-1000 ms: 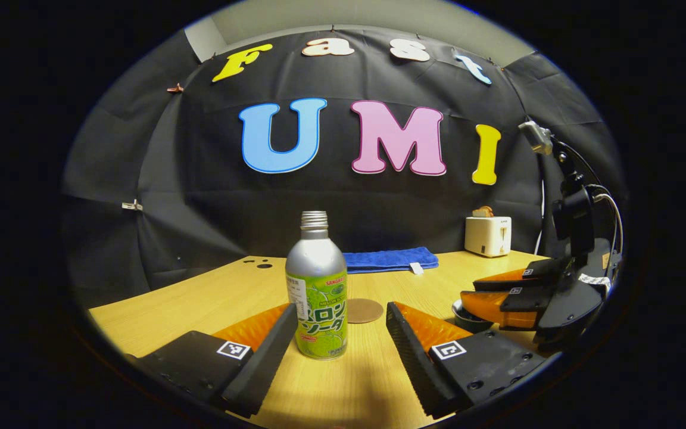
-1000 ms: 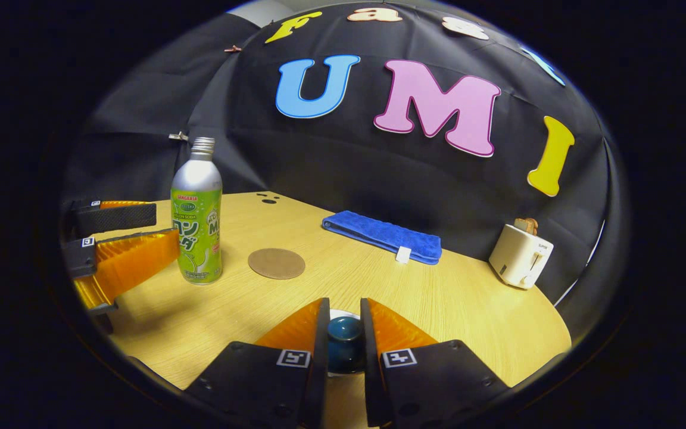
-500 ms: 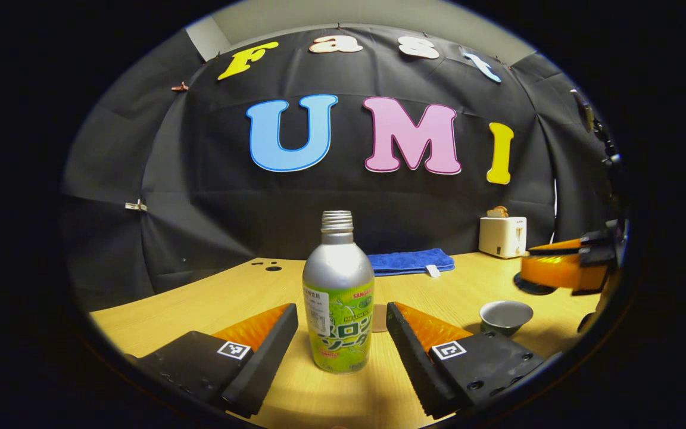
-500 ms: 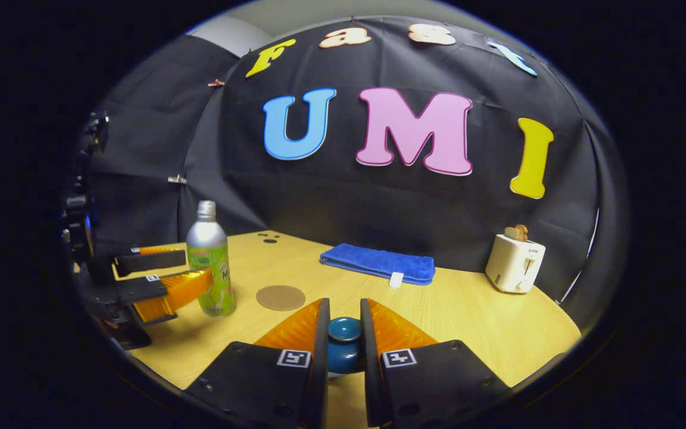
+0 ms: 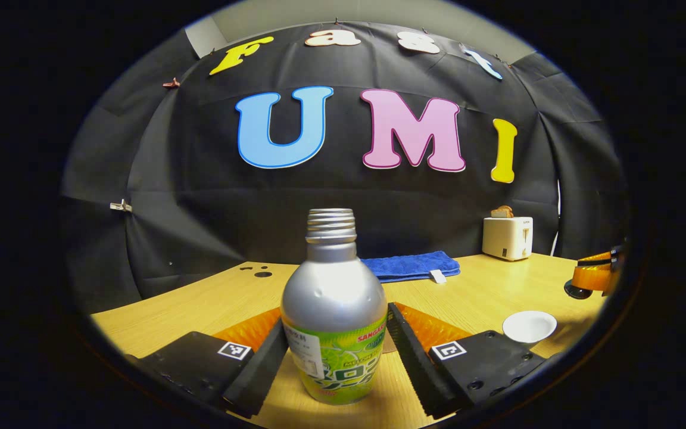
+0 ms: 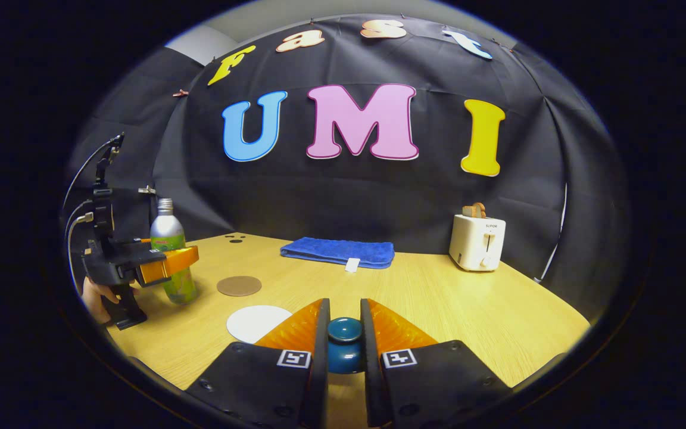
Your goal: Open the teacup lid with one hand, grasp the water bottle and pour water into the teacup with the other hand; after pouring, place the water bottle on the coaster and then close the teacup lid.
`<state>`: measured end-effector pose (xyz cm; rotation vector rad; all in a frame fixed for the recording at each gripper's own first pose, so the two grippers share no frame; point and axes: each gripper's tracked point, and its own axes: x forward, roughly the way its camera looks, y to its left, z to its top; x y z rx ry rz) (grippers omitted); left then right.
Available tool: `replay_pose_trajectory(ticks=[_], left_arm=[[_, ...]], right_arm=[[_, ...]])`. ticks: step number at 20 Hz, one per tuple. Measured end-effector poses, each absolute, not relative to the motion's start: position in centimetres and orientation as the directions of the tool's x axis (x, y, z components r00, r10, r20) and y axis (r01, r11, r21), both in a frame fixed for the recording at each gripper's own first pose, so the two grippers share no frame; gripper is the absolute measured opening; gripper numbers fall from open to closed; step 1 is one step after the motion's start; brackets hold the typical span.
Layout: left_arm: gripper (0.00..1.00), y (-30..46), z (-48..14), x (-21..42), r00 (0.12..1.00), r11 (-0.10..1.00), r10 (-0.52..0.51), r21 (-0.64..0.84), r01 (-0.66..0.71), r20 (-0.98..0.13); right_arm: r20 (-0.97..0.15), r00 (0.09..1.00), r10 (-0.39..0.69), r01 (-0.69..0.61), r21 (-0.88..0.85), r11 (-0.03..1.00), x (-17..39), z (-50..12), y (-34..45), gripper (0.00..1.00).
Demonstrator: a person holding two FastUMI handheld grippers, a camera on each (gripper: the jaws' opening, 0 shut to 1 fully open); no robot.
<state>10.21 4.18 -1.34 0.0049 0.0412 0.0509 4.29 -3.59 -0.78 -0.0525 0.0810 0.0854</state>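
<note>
Around the water bottle [image 5: 332, 322], which stands upright on the bench [image 5: 486, 292], the left gripper [image 5: 334, 357] has its jaws spread to either side, seemingly not yet pressing; right of the bottle sits the uncovered teacup [image 5: 529, 326]; beyond it the right gripper [image 6: 343, 351] holds the lid [image 6: 343, 345] clenched by its knob, lifted aside; the coaster [image 6: 239, 285] lies just past the bottle; next, I judge, comes closing on the bottle and lifting to pour.
</note>
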Motion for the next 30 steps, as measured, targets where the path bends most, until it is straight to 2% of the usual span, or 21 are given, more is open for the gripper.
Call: replay_pose_trajectory(ticks=[2, 5, 8, 10, 13, 16, 17, 20, 23, 28, 30], left_arm=[[0.84, 4.2, -1.4, 10.3, 0.998, 0.998, 0.056, 0.005, -0.056, -0.041], [0.83, 3.7, -1.3, 10.4, 0.999, 1.0, 0.027, 0.003, -0.027, -0.041], [0.83, 2.5, -1.3, 10.4, 0.999, 1.0, -0.019, 0.02, 0.02, -0.044], [0.82, 2.2, -1.0, 10.2, 0.999, 0.996, 0.004, 0.093, 0.0, -0.043], [0.81, 0.6, -0.1, 10.0, 1.0, 0.953, -0.006, 0.301, 0.015, -0.031], [0.8, -1.8, 2.6, 10.4, 0.997, 0.83, -0.07, 0.556, 0.041, 0.031], [0.8, -2.7, 3.0, 10.6, 0.994, 0.776, -0.104, 0.628, 0.062, 0.03], [0.8, -4.7, 1.7, 10.9, 0.986, 0.622, -0.166, 0.772, 0.128, -0.03], [0.8, -5.7, 0.0, 11.4, 0.974, 0.489, -0.198, 0.851, 0.192, -0.106], [0.8, -6.0, -1.4, 11.1, 0.954, 0.159, -0.219, 0.957, 0.242, -0.204], [0.8, -5.9, -1.6, 10.8, 0.948, 0.095, -0.222, 0.963, 0.252, -0.227]], right_arm=[[-0.069, 0.993, 0.095, -0.097, -0.028, 0.995, 4.3, -0.6, -3.6, 0.29], [-0.015, 0.995, 0.101, -0.101, 0.005, 0.995, 4.4, 0.1, -4.0, 0.29], [-0.01, 0.996, 0.083, -0.083, 0.0, 0.997, 4.6, -0.1, -4.7, 0.29], [-0.01, 0.997, 0.078, -0.078, 0.002, 0.997, 4.9, -0.1, -5.0, 0.29], [-0.009, 0.998, 0.058, -0.058, 0.001, 0.998, 5.4, -0.1, -6.3, 0.29], [-0.015, 0.995, 0.096, -0.096, 0.004, 0.995, 5.4, -0.2, -6.3, 0.29], [-0.015, 0.993, 0.114, -0.114, 0.004, 0.994, 5.4, -0.2, -6.1, 0.29], [-0.01, 0.997, 0.079, -0.079, 0.002, 0.997, 5.5, -0.1, -7.5, 0.29], [-0.009, 0.998, 0.064, -0.064, 0.001, 0.998, 5.5, -0.1, -7.8, 0.29], [-0.009, 0.998, 0.062, -0.062, 0.001, 0.998, 5.5, -0.1, -8.1, 0.29], [-0.009, 0.998, 0.06, -0.06, 0.001, 0.998, 5.5, -0.1, -8.1, 0.29]])
